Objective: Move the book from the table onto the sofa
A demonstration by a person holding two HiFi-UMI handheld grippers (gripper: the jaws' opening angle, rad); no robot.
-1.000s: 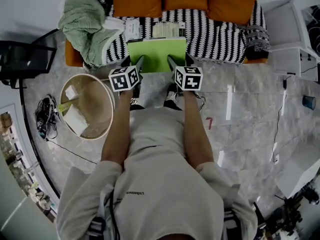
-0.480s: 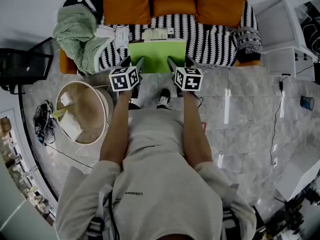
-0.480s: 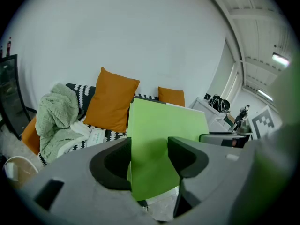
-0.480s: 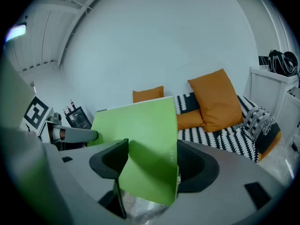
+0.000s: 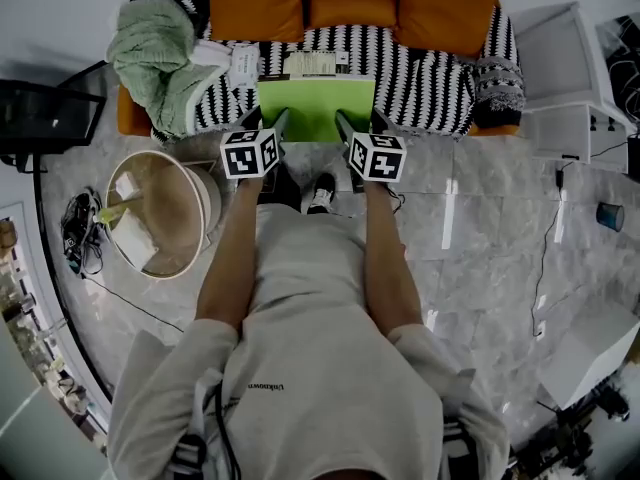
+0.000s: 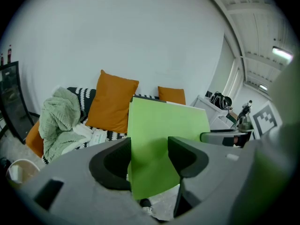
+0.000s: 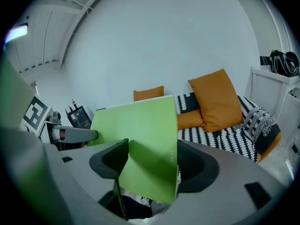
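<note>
My left gripper [image 5: 267,124] was clamped on the near left edge of the green book [image 5: 316,108], its two dark jaws pressed onto the cover from either side with the book filling the gap between them. The right gripper [image 5: 359,123] had the near right edge pinched in the same way, jaws closed down to the thickness of the book. In the left gripper view the cover [image 6: 164,125] stood up between the jaws of the left gripper [image 6: 149,150], and in the right gripper view it [image 7: 140,125] tilted up past the jaws of the right gripper [image 7: 150,159]. From the head view the book lay flat between the two grippers, over the front edge of the sofa [image 5: 430,78]; I could not tell whether it touched the black-and-white striped cover. Just beyond the book a pale booklet [image 5: 320,64] lay on the seat. Two big orange cushions [image 5: 258,3] leaned against the sofa back with a smaller one [image 5: 350,9] between them, and a green blanket [image 5: 155,58] was heaped at the sofa's left end. On the marble floor [image 5: 480,238] to my left sat a round wooden tub [image 5: 200,198], and a white cabinet [image 5: 560,78] stood at the sofa's right end.
</note>
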